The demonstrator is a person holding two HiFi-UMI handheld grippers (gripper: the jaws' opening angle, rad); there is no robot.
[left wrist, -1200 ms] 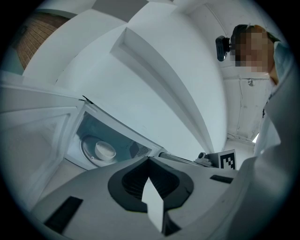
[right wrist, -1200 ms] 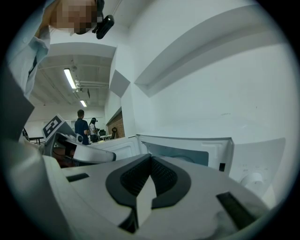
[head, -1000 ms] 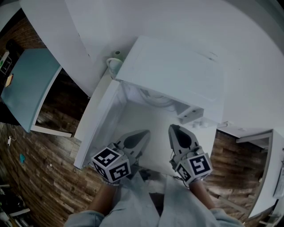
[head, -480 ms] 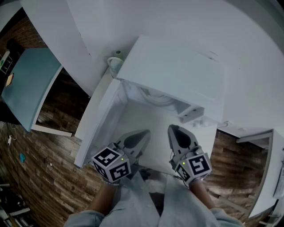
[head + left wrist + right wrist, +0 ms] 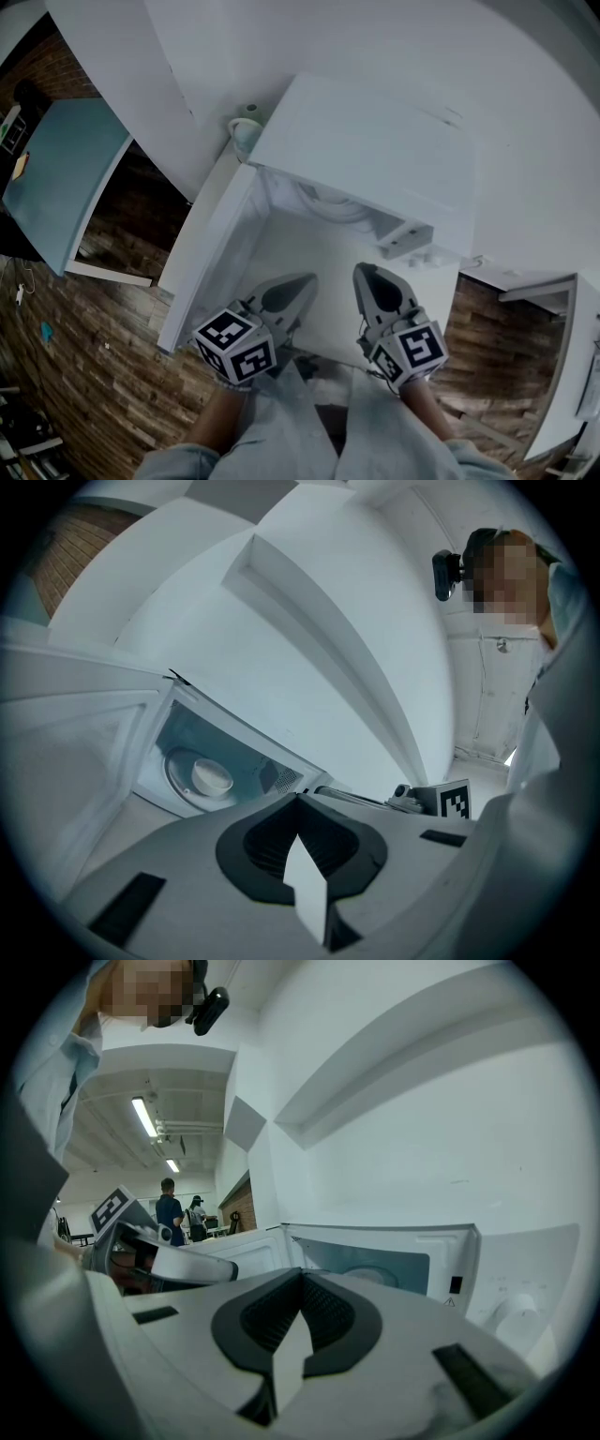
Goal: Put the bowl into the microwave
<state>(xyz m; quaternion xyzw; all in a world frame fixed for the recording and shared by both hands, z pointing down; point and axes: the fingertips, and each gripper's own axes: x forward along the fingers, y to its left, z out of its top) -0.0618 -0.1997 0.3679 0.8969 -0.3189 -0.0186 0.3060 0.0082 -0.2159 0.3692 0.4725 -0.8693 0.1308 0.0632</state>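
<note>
The white microwave (image 5: 375, 155) stands with its door (image 5: 211, 248) swung open to the left. In the left gripper view a white bowl (image 5: 211, 778) sits on the round tray inside the microwave's cavity (image 5: 246, 758). In the head view only a curved white rim (image 5: 330, 211) shows under the microwave's top. My left gripper (image 5: 300, 284) and right gripper (image 5: 364, 277) hover side by side in front of the opening, both shut and empty. The left gripper view (image 5: 298, 806) and the right gripper view (image 5: 302, 1277) each show jaws pressed together with nothing between them.
A pale mug (image 5: 242, 133) stands left of the microwave behind the door. The control knob (image 5: 511, 1312) is on the microwave's right side. A teal table (image 5: 56, 178) is far left, a white cabinet (image 5: 562, 366) right, over wooden floor (image 5: 103, 375). People (image 5: 171, 1209) stand far off.
</note>
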